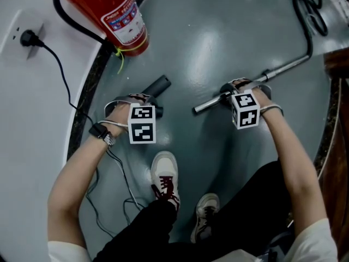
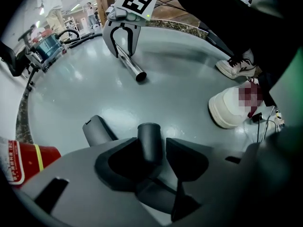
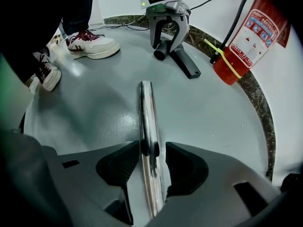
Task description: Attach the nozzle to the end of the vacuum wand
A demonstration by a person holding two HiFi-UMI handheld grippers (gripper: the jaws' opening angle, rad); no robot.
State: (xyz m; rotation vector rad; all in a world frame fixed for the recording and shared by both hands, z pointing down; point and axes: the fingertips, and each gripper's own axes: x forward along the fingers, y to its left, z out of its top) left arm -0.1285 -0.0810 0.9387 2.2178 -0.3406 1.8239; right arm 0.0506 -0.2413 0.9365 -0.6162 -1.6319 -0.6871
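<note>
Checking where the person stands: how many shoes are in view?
2. The white shoe with dark red laces is at the head view's lower middle; the other shoe sits just right of it and lower. None seems hidden.

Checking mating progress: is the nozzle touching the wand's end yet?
Apart. Head view shows bare floor between the nozzle and the wand tip.

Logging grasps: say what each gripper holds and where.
Nothing is clamped. The left gripper straddles the dark grey plastic nozzle at its round end; the right gripper straddles the chrome wand near its end.
</note>
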